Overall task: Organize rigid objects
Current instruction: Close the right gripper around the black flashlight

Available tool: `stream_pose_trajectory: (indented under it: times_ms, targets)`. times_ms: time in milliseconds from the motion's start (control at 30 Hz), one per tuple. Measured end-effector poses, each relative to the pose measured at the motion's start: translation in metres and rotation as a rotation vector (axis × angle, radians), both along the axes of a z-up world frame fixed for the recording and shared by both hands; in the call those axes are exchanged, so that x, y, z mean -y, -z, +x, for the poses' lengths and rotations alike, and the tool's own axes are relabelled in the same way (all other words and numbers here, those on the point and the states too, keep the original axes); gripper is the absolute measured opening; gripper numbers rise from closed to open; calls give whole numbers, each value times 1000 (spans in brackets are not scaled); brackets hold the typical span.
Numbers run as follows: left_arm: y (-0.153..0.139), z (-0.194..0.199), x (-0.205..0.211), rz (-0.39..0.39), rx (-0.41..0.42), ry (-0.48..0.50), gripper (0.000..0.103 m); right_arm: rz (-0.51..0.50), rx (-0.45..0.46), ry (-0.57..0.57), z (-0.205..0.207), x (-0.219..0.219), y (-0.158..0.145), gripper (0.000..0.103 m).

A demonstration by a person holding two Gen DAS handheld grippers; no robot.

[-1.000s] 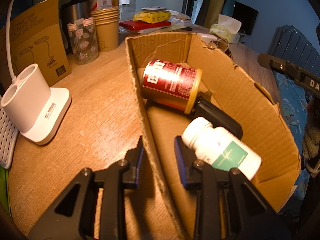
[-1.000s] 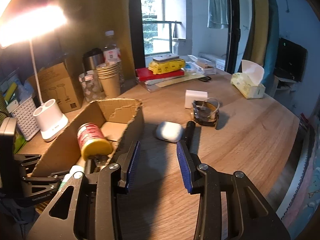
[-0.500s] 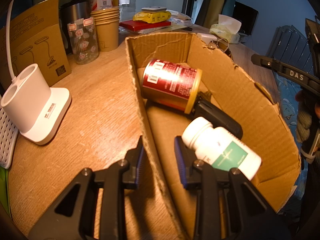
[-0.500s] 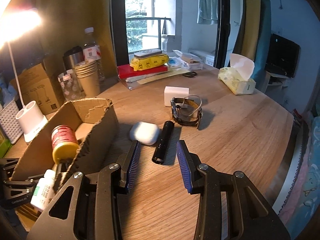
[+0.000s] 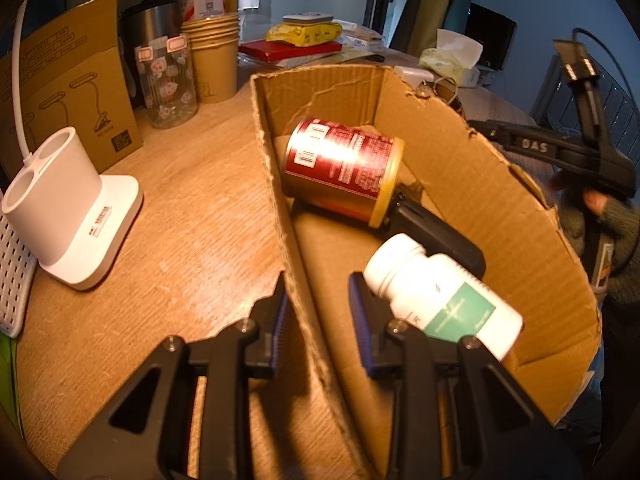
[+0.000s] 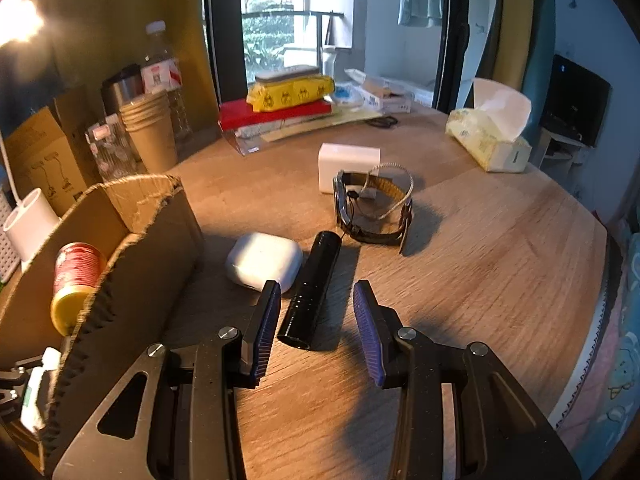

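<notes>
Left gripper (image 5: 318, 320) seemingly clamped on the box (image 5: 500, 216) wall; right gripper (image 6: 314, 324), fingers apart, has the torch (image 6: 314, 286) at 12 o'clock, untouched

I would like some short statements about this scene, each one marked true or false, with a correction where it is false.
1. The red can lies on its side in the box. True.
2. The white bottle stands upright on the table. False: it lies inside the box.
3. The left gripper has the box wall between its jaws. True.
4. The right gripper is shut on the black flashlight. False: its jaws are open, with the flashlight's near end between them.
5. The white case is in the box. False: it lies on the table, beside the flashlight.
</notes>
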State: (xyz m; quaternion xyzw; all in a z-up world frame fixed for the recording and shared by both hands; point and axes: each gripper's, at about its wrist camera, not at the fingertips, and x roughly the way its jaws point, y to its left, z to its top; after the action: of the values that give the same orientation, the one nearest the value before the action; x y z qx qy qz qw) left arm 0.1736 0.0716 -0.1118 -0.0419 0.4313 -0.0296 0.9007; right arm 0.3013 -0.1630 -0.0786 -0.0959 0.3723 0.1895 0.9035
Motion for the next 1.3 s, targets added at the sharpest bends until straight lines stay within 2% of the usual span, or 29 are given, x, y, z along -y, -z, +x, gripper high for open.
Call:
stream_pose_trajectory:
  times_ms: [133, 800, 900, 1033, 1300]
  targets:
    - [0, 0, 0, 0, 0, 0, 30, 25, -50, -10, 9, 0, 8, 40]
    - [0, 0, 0, 0, 0, 0, 30, -42, -100, 13, 38, -13, 21, 40]
    - [0, 0, 0, 0, 0, 0, 30, -51, -107, 10, 42, -15, 23, 37]
    - [0, 0, 0, 0, 0, 0, 30, -53, -105, -3, 43, -18, 23, 29]
    - [0, 0, 0, 0, 0, 0, 30, -36, -102, 2, 42, -16, 21, 22]
